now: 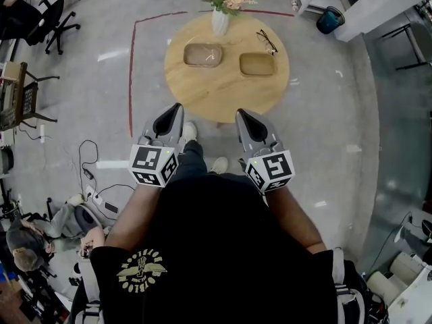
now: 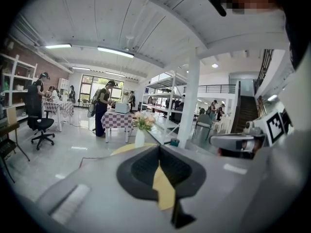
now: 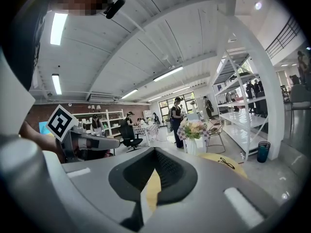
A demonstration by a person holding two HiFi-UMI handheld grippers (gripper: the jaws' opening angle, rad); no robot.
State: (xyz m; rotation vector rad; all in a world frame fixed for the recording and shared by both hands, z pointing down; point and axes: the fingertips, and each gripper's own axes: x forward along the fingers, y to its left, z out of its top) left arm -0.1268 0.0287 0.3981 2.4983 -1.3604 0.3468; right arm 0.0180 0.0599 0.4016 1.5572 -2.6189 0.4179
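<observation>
A round wooden table (image 1: 226, 93) stands just ahead of me. On it lie two shallow wooden trays, one on the left (image 1: 202, 55) and one on the right (image 1: 257, 64). A white vase (image 1: 220, 22) of pink flowers and a pair of glasses (image 1: 266, 41) are also on it. My left gripper (image 1: 177, 106) is shut and holds nothing, hovering above the floor at the table's near edge. My right gripper (image 1: 241, 113) is beside it, also shut and empty. In the left gripper view the jaws of the left gripper (image 2: 159, 147) meet, with the vase (image 2: 140, 138) beyond. The right gripper view shows the right gripper (image 3: 154, 150), the vase (image 3: 191, 145) and the glasses (image 3: 226, 163).
A red tape line (image 1: 132, 59) marks the floor around the table. An office chair (image 1: 54, 22) and a wooden chair (image 1: 20, 96) stand at the left. Cables (image 1: 88, 167) lie on the floor, a blue bin (image 1: 329, 20) is far right, and a white pillar (image 2: 188, 101) rises behind.
</observation>
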